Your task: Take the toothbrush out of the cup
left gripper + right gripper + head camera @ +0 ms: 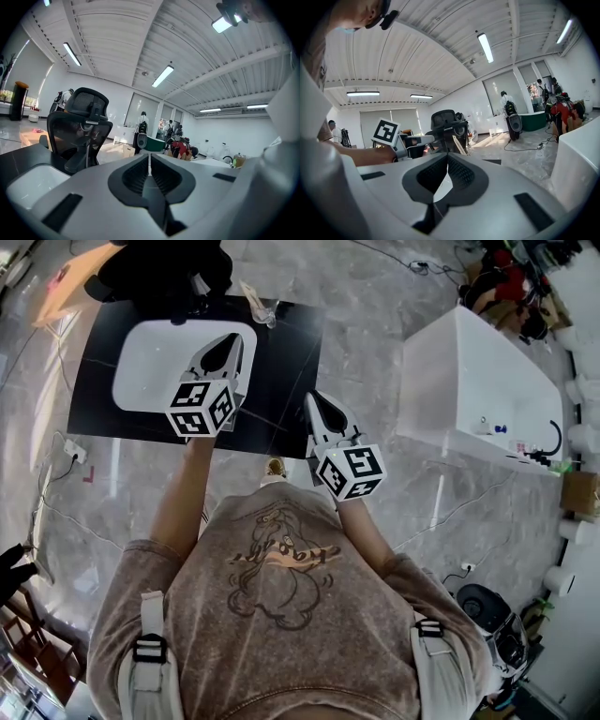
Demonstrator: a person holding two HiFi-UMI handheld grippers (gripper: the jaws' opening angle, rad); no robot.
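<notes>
**Both grippers shut and empty; brush not yet reached**

Left gripper: jaws pressed together, nothing between them. It is held over the right part of the white basin and points at the far edge of the counter. Right gripper: jaws also together at the tips and empty. It sits at the near right side of the black counter.

Toothbrush: a pale stick leaning left out of a clear cup. The cup stands at the very back edge of the counter, just past the basin's right corner. The left gripper is near it but apart; the right is further off.

Risks, as I judge them:
- Neither gripper can take the handle until its jaws part. A closed tip arriving at the cup would only push it.
- The cup is light-looking and stands on the edge, so a nudge could send it off the back.
- The brush leans, so a pull along the wrong line may drag or tip the cup unless the other gripper steadies it.
- Clear walls make the rim hard to judge.

Surroundings: black office chair right behind the counter. Grey marble-look floor with loose cables. White bathtub off to the right. Ribbed ceiling with strip lights, and people busy at the far wall.
</notes>
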